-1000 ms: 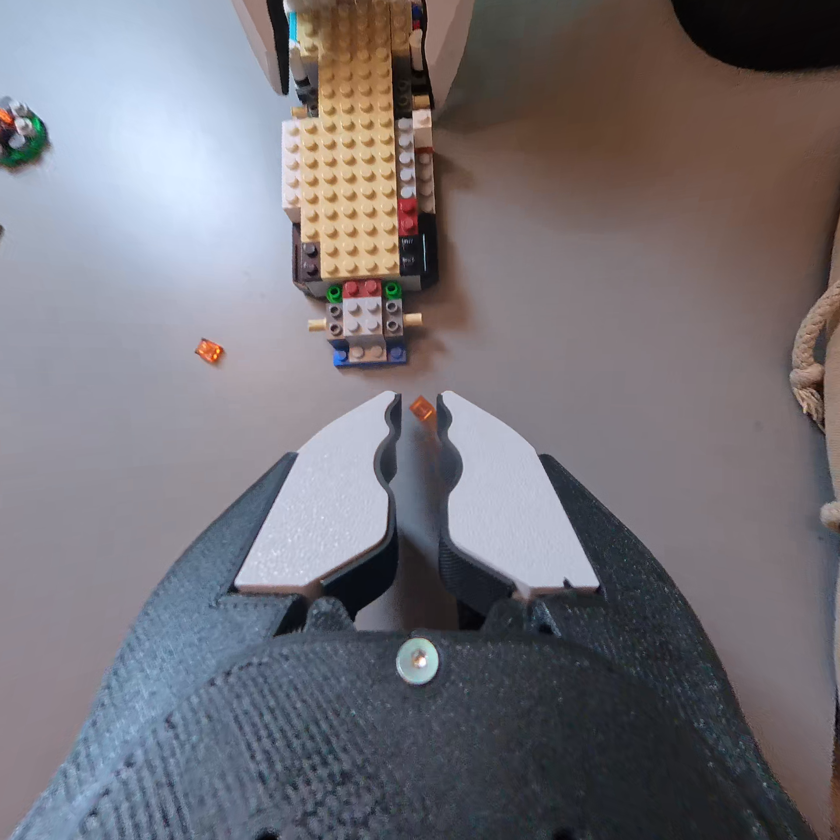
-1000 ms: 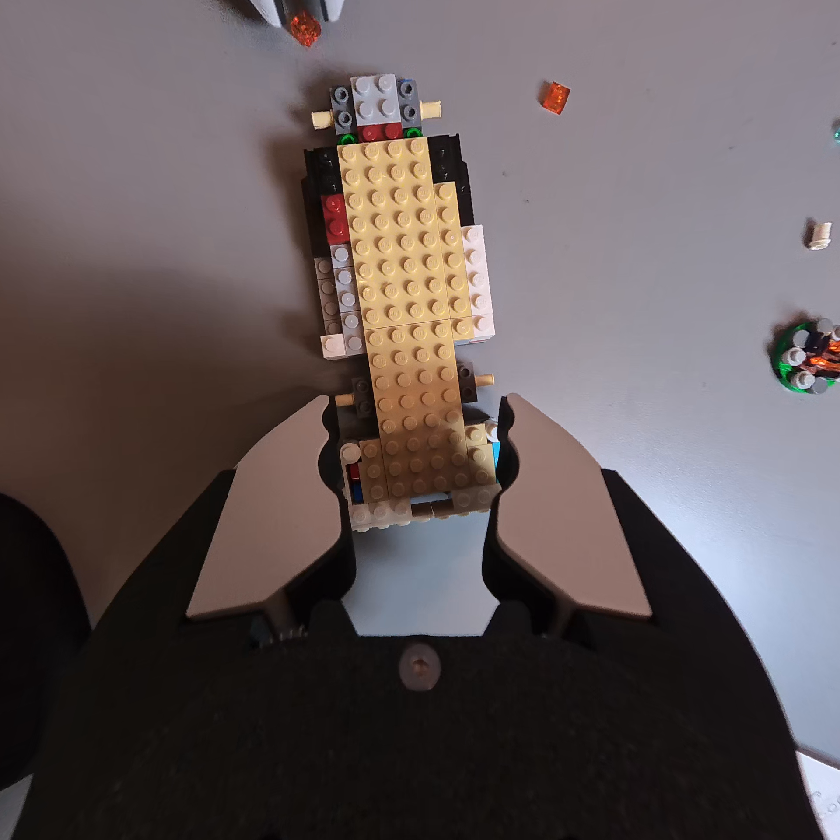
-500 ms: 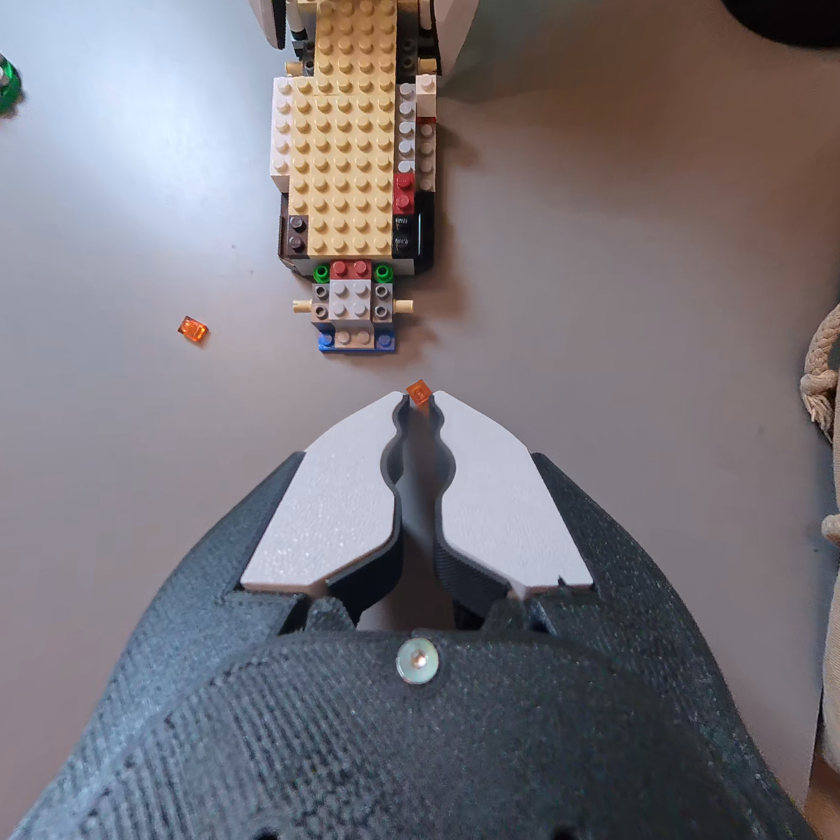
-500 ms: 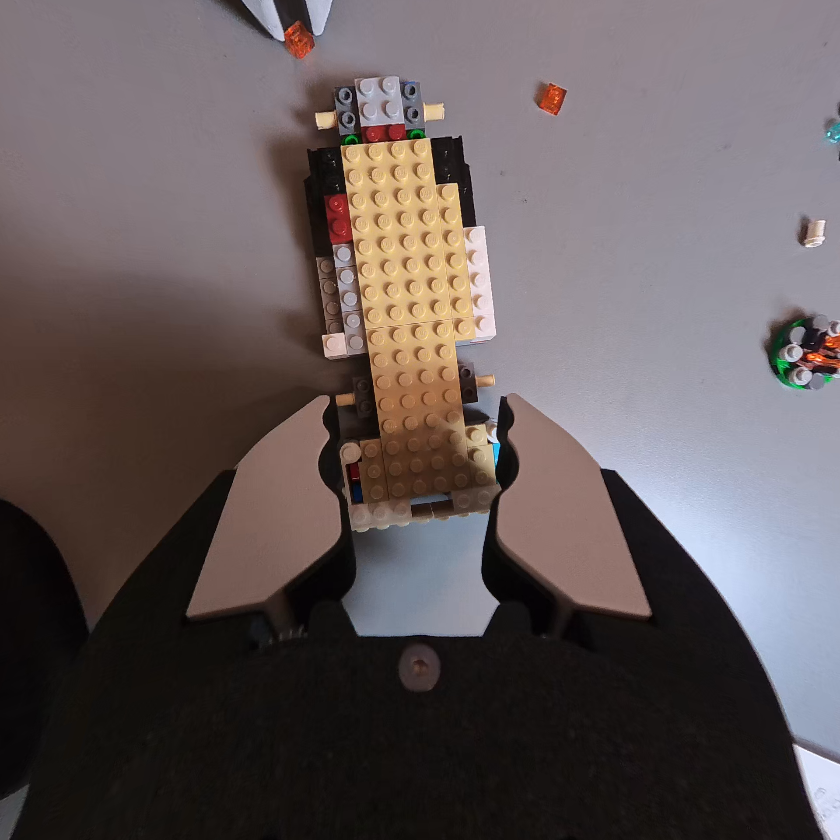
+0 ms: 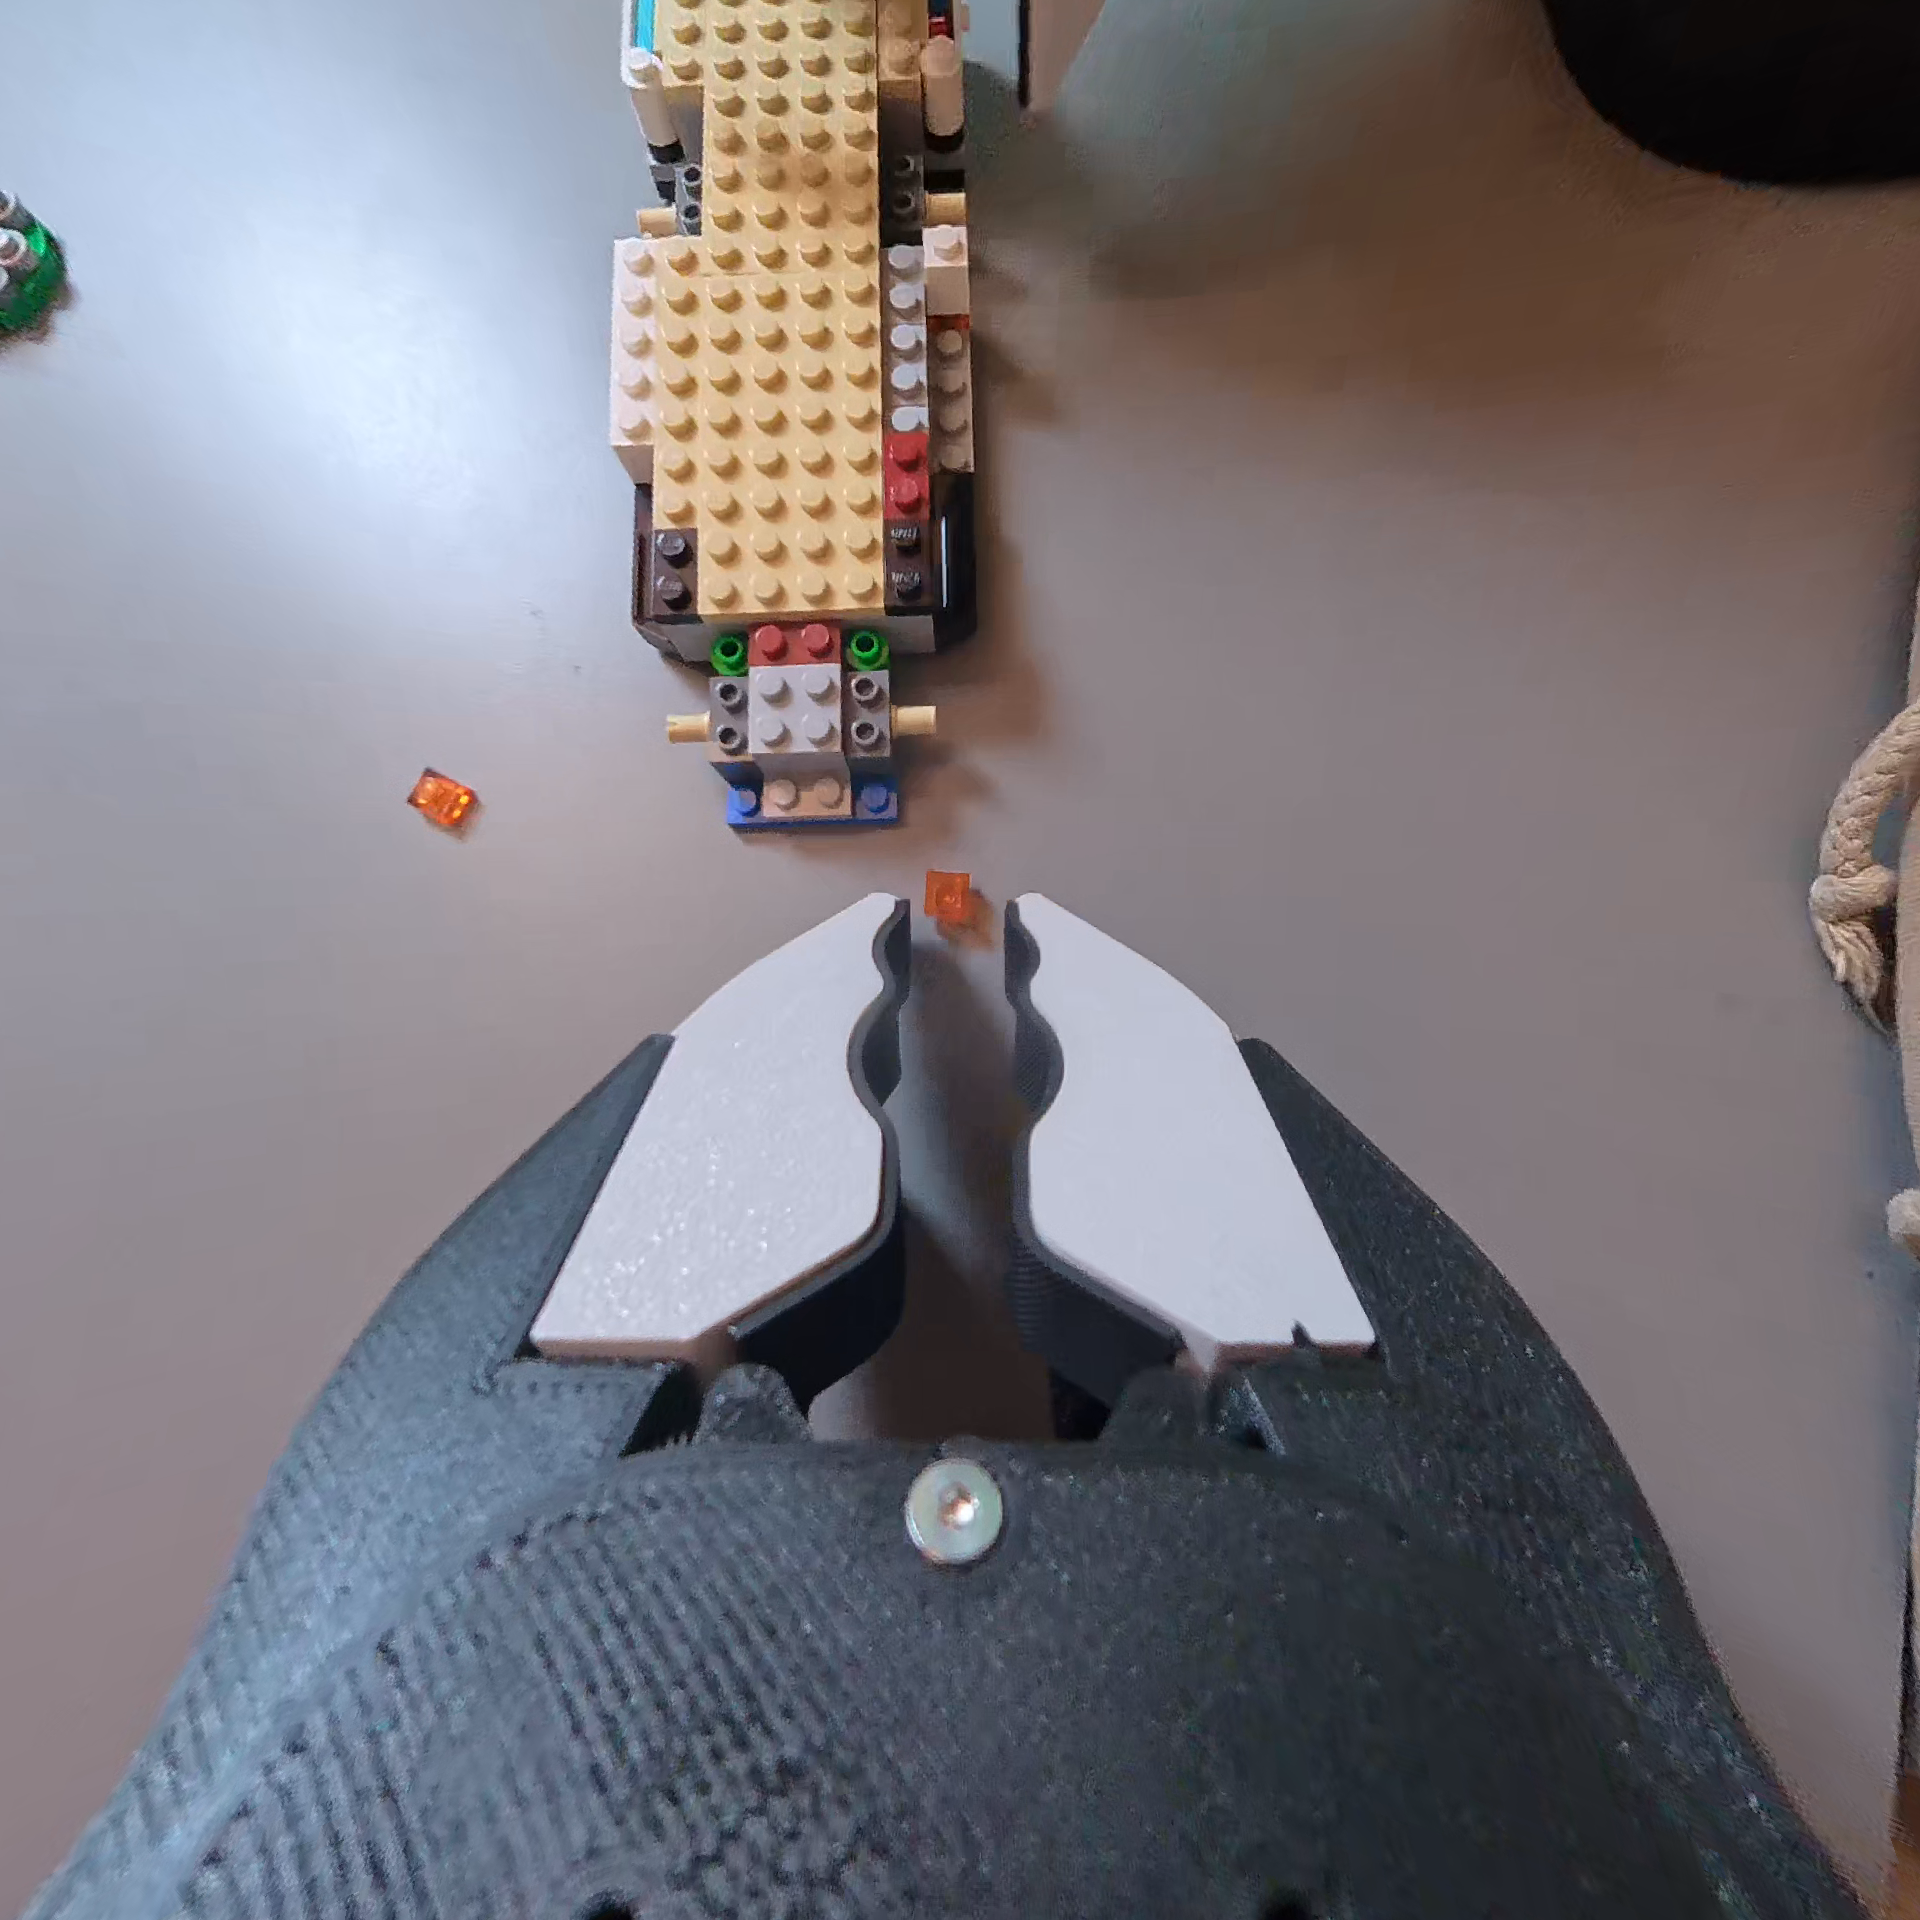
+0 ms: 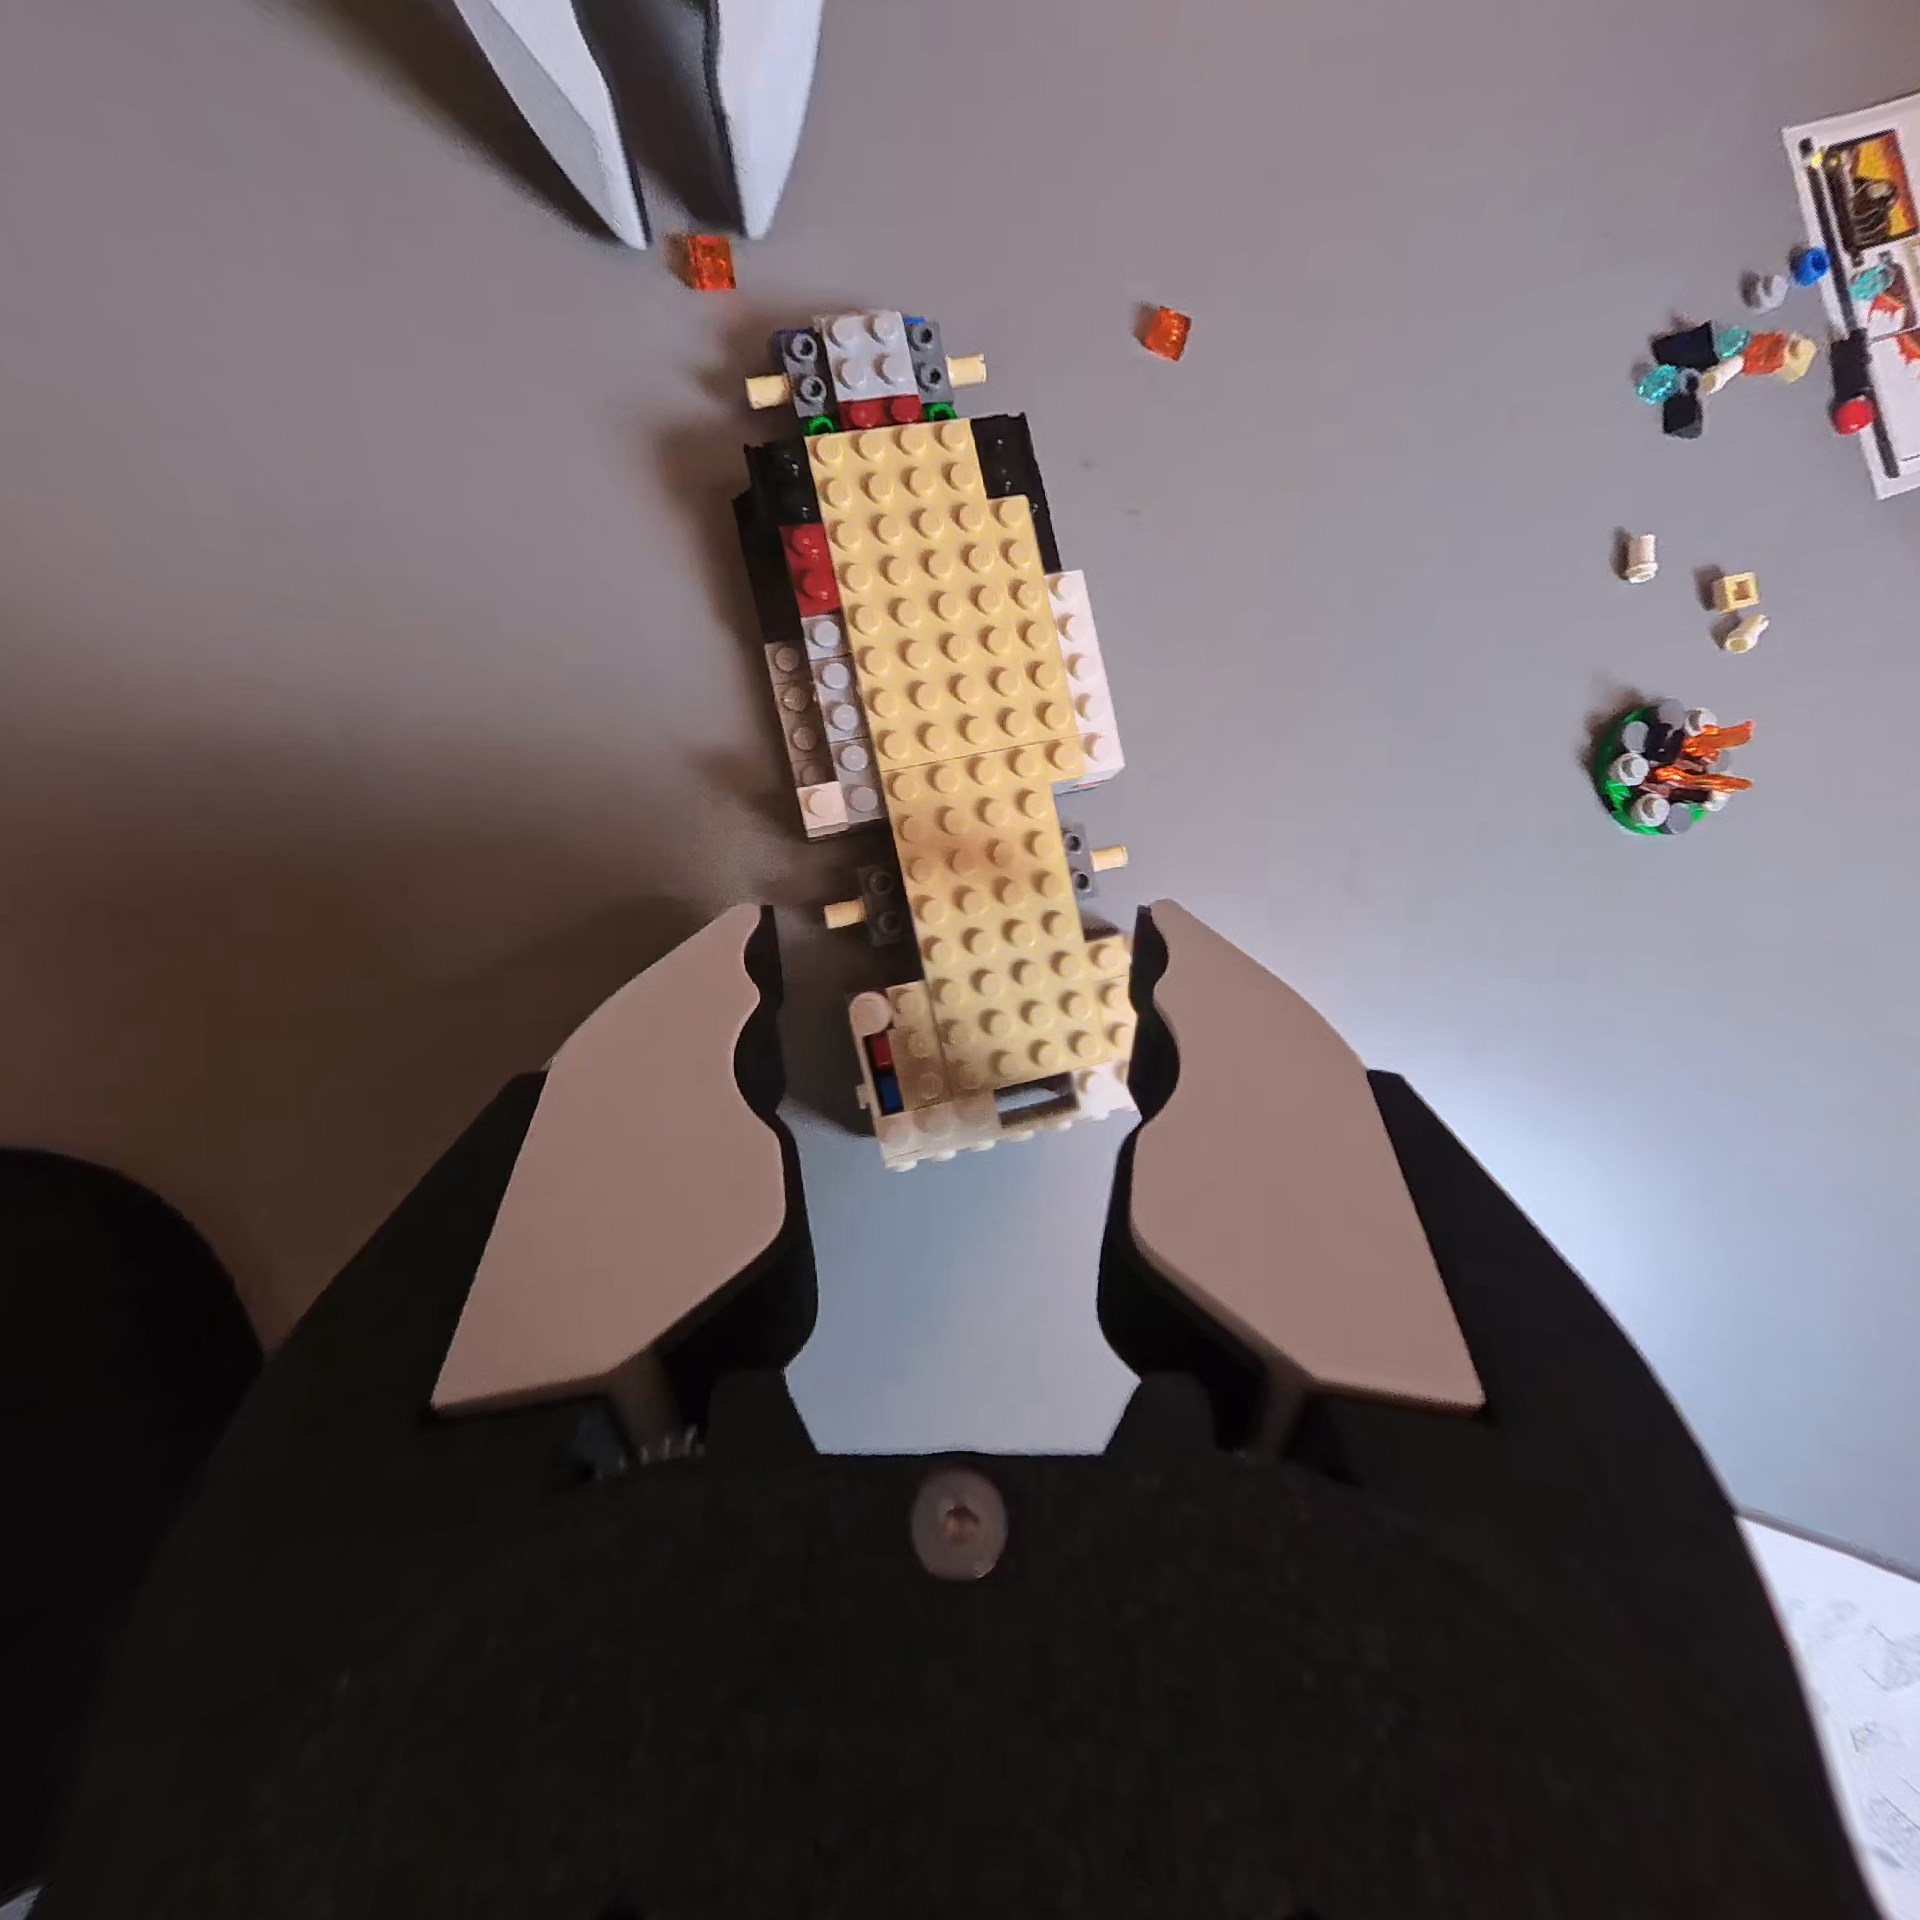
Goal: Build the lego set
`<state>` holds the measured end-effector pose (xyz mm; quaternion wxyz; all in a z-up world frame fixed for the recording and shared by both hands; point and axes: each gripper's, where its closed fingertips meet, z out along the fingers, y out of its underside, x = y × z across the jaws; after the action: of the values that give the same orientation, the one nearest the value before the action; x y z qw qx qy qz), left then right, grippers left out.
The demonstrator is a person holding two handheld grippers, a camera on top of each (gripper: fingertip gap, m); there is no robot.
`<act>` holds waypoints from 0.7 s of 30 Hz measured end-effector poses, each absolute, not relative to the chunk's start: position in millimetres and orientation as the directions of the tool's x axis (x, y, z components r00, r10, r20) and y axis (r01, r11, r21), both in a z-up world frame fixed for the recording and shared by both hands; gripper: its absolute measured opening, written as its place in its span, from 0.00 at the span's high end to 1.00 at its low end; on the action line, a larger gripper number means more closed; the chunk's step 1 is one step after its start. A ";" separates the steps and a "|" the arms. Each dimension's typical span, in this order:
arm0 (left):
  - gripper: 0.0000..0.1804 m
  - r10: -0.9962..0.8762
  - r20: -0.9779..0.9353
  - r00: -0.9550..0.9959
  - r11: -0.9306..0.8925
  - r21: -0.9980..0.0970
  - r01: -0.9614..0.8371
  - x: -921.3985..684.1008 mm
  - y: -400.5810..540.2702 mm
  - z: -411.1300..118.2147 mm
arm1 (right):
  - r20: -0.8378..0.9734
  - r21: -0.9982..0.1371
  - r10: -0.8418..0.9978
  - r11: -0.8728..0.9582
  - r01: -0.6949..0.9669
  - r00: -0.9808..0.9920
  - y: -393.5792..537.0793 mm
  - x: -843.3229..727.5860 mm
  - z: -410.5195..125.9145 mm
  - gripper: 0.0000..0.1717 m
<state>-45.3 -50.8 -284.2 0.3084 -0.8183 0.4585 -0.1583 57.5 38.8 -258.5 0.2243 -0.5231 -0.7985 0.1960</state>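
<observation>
bare table (image 6: 364, 520) is left on one side of the brick model (image 6: 935, 644); the other side is cluttered by loose bricks (image 6: 1725, 358), a green disc (image 6: 1662, 769) and a leaflet (image 6: 1870, 312).

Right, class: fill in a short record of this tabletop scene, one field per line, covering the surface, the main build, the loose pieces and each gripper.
Surface: grey table
Main build: long brick model with a tan studded top
Left gripper: open, small orange piece lying at its tips, not gripped
Right gripper: open, straddling the model's near end; gap visible at its left finger
Other loose pieces: second orange piece; green round base with flames; small tan parts
Paper: printed sheet
</observation>
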 end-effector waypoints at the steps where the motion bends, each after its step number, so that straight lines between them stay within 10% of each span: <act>1: 0.92 -0.848 -0.038 0.528 -0.382 -0.646 -0.661 -45.0 -48.5 -285.6 | 0.151 -0.556 0.924 0.373 0.743 -0.350 34.7 58.8 -256.9 0.62; 6: 0.96 -0.850 0.030 0.526 -0.394 -0.699 -0.597 -35.1 -46.9 -278.9 | 0.122 -0.663 0.935 0.326 0.674 -0.333 4.7 55.9 -244.9 0.67; 11: 0.96 -0.769 0.501 0.397 -0.579 -0.809 -0.102 -5.7 -51.5 -215.8 | 0.279 -0.827 0.929 0.361 0.432 -0.243 -27.5 26.5 -209.5 0.73; 15: 0.96 -0.601 0.798 0.050 -0.754 -0.587 0.295 -8.9 -43.7 -160.2 | 0.369 -0.877 0.919 0.393 0.276 -0.136 -39.8 5.9 -177.4 0.86; 21: 0.96 -0.540 0.836 -0.098 -0.781 -0.453 0.430 -15.8 -40.1 -145.4 | 0.444 -0.874 0.895 0.445 0.195 -0.049 -41.3 -11.9 -147.8 0.91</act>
<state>-15.8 -40.1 -145.4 0.3279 -0.5861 0.0467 -0.7394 -11.9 -41.3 -147.8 0.5477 -0.4193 -0.6499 0.3192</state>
